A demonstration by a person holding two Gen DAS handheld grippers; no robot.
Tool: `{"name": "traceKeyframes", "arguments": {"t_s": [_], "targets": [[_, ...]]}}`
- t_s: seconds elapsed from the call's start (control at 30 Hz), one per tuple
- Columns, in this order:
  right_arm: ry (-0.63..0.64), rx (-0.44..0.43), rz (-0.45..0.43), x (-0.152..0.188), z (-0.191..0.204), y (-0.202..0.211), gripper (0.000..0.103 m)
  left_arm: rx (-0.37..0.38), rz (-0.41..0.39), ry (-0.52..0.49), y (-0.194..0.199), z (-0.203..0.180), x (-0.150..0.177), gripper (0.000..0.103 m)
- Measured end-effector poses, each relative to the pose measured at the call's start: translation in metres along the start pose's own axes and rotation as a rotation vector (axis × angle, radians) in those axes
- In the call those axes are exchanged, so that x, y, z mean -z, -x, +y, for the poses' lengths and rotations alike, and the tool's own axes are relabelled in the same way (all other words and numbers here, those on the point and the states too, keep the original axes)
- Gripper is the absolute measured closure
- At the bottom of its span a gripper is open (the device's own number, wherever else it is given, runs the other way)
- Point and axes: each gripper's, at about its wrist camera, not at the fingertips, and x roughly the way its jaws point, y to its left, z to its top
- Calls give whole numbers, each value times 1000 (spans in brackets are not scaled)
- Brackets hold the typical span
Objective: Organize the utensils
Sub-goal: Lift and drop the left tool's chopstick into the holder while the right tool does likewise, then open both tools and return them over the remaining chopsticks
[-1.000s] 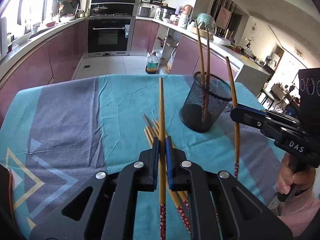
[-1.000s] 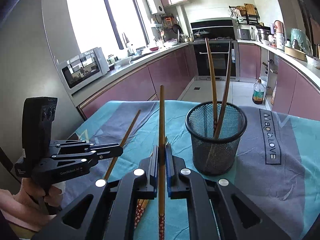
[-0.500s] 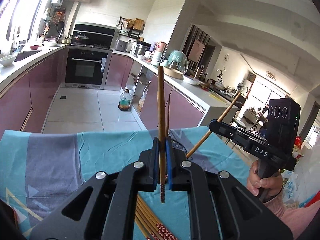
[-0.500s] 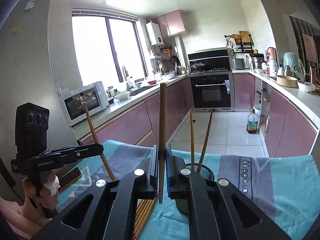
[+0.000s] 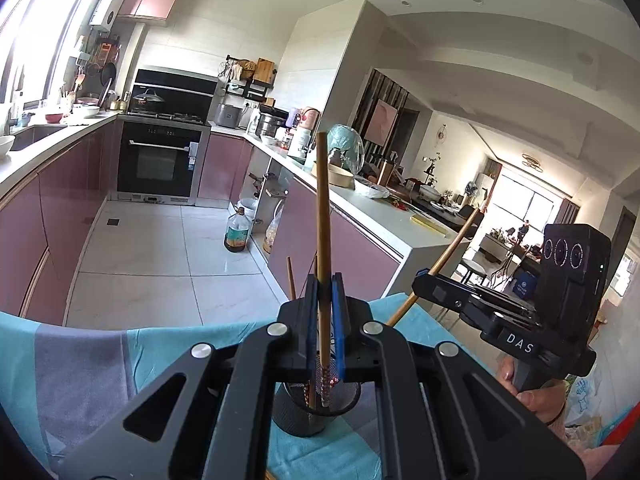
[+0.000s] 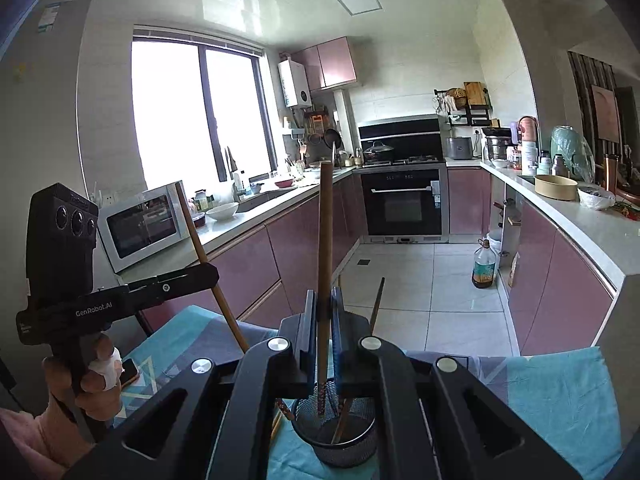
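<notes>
A black oven (image 5: 160, 164) sits under the hob. An oil bottle (image 5: 235, 231) stands on the tiled floor, a microwave (image 6: 142, 226) and white bowl (image 6: 222, 212) on the counter.

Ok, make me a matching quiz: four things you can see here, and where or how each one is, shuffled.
Things:
1. left claw
2. mesh cup
3. oil bottle
4. microwave

Places or states:
A. on the kitchen floor
B. shut on a chopstick
C. on the counter
D. on the teal tablecloth

Pairs: 1-B, 2-D, 3-A, 4-C
</notes>
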Motion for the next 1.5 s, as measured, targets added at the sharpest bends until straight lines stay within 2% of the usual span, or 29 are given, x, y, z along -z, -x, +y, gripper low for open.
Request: {"name": "traceKeyframes", "arguments": {"t_s": [0.37, 0.53, 0.67, 0.8, 0.93, 1.0, 1.03, 1.07, 1.13, 1.2, 1.27, 1.33, 1.5], "targets": [[29, 27, 202, 27, -1, -46, 98, -61, 232, -76, -67, 3, 34, 96], [32, 39, 279, 36, -2, -66, 97, -76, 286, -109, -85, 2, 41, 96], [19, 57, 296, 40, -5, -74, 96, -87, 313, -103, -102, 10, 40, 95], [7, 80, 305, 43, -8, -80, 96, -103, 322, -83, -119, 17, 38, 94], [-11, 79, 296, 44, -11, -81, 96, -117, 320, -75, -124, 17, 40, 84], [-16, 71, 287, 46, -10, -78, 92, -122, 308, -76, -122, 18, 43, 80], [-15, 71, 281, 46, -9, -76, 87, -124, 302, -75, -120, 18, 45, 80], [-11, 73, 274, 47, -8, -75, 79, -126, 297, -74, -116, 19, 47, 79], [-12, 75, 258, 49, -6, -70, 73, -141, 278, -76, -107, 20, 50, 74], [-11, 76, 249, 52, -4, -67, 73, -152, 255, -77, -97, 19, 54, 69], [-8, 77, 234, 55, 0, -62, 67, -159, 229, -75, -83, 22, 58, 66], [-10, 71, 216, 57, 4, -54, 64, -174, 201, -74, -69, 25, 62, 58], [22, 11, 196, 66, 25, -35, 61, -211, 160, -51, -34, 40, 74, 50]]}}
